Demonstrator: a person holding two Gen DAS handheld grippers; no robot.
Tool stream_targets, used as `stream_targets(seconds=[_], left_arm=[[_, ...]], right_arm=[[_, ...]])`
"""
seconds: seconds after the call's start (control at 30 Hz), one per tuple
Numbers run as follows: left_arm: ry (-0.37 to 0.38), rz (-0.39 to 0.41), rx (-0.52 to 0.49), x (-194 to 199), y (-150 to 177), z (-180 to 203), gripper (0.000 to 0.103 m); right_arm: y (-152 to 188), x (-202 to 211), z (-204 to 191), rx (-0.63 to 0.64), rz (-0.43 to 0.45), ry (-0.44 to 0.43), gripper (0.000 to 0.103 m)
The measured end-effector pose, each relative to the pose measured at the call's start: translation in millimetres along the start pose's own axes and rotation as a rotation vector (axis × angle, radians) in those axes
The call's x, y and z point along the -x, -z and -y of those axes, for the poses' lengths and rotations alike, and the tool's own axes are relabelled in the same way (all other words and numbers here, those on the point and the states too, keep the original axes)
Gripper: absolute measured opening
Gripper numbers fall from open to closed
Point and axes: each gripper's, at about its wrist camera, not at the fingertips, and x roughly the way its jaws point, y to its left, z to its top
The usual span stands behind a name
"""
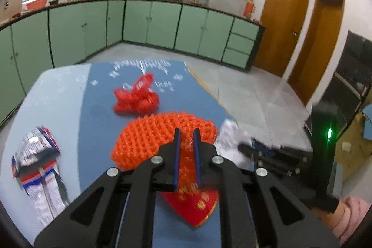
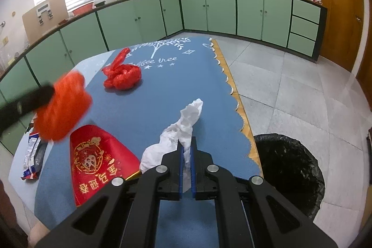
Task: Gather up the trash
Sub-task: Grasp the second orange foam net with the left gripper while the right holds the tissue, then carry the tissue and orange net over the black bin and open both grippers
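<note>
My left gripper is shut on an orange foam net and holds it above the blue mat; it shows blurred in the right wrist view. My right gripper is shut on a crumpled white tissue, which trails forward over the mat. The tissue also shows in the left wrist view. A knotted red plastic bag lies further back on the mat. A red paper envelope with gold print lies near the front. A silver snack wrapper lies at the table's left.
A bin lined with a black bag stands on the floor right of the table. The blue mat covers the table, with its scalloped edge on the right. Green cabinets line the far walls.
</note>
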Motion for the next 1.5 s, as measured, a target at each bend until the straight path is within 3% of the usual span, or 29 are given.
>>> stream_targets(seconds=[0.2,0.5,0.93,1.17,1.5], left_arm=[[0.007,-0.059,-0.069,-24,23,14,0.009],[0.023,-0.074,-0.060,-33,27,12,0.009],[0.055,0.084,-0.087,4,-14,24,0.009],[0.118,0.161,-0.117,10,-37,53,0.009],[0.281,0.144,-0.207,-20,-39,129,0.009]], right_arm=[[3,2,0,0.003,0.001,0.001,0.005],[-2,14,25,-0.046,0.038,0.075,0.004],[-20,58,53,-0.092,0.150,0.082,0.004],[-28,87,71,-0.116,0.221,0.115,0.004],[-15,122,121,-0.180,0.255,0.218,0.004]])
